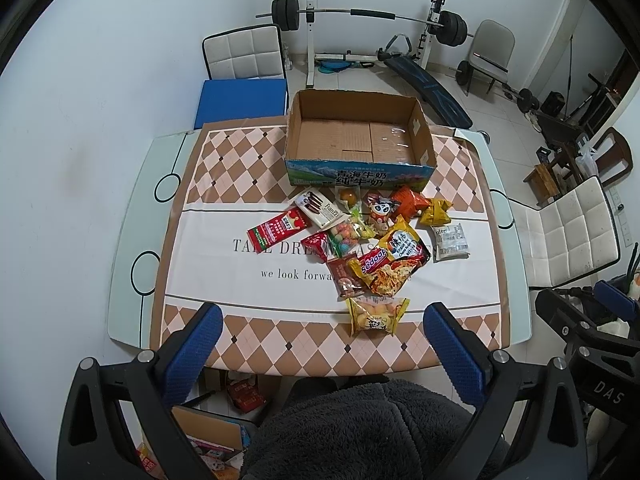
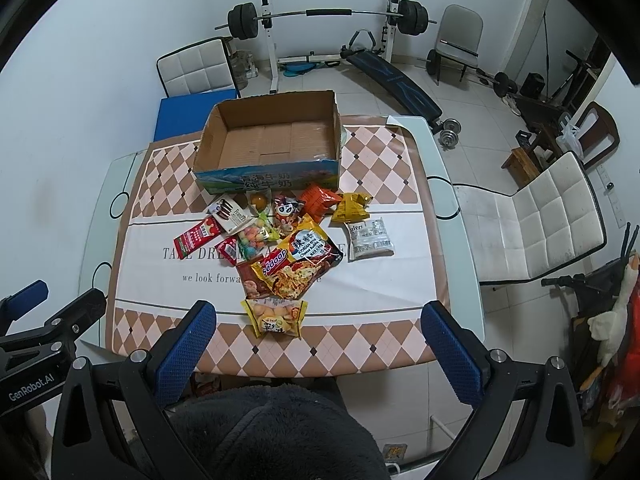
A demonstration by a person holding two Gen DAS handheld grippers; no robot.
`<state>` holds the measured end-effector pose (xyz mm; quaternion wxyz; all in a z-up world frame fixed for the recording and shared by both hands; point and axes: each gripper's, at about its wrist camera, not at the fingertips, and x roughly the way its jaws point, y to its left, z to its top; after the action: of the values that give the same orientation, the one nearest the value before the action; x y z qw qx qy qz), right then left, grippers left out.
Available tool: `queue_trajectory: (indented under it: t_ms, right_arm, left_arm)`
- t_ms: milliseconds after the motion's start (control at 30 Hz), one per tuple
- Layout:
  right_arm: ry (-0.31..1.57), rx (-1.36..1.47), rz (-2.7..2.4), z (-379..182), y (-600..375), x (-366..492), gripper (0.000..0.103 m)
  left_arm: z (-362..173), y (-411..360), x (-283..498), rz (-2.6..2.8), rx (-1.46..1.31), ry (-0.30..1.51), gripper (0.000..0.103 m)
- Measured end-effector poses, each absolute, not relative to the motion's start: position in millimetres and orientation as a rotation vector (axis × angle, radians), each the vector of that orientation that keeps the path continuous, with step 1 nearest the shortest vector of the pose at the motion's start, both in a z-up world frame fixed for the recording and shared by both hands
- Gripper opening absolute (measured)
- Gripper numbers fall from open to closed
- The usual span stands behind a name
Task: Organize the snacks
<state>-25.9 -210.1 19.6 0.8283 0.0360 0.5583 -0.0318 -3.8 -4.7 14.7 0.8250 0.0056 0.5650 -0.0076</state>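
Note:
An empty open cardboard box stands at the far side of the table. In front of it lies a pile of several snack packets: a Sedaap noodle pack, a yellow packet nearest me, a white packet, a red box. My left gripper is open and empty above the near table edge. My right gripper is open and empty, also at the near edge.
The table carries a diamond-patterned cloth. White chairs stand at the right and far left. A barbell rack stands behind. A box of items sits on the floor below.

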Motion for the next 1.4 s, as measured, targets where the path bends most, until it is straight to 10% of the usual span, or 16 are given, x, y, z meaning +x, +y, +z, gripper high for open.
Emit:
queue_trajectory:
  t_ms: [933,1400]
  right_arm:
    - [1.218,0.161,-0.085,-2.2,-221.6,-0.6,0.103]
    - [1.563,0.619,-0.117,-242.7,-252.4,103.3,0.103]
  left_arm:
    - [3.8,7.2,15.4,0.044,-0.026,1.192,0.103]
    - [-154.1,49.0,95.0,0.246,0.02,1.384,0.103]
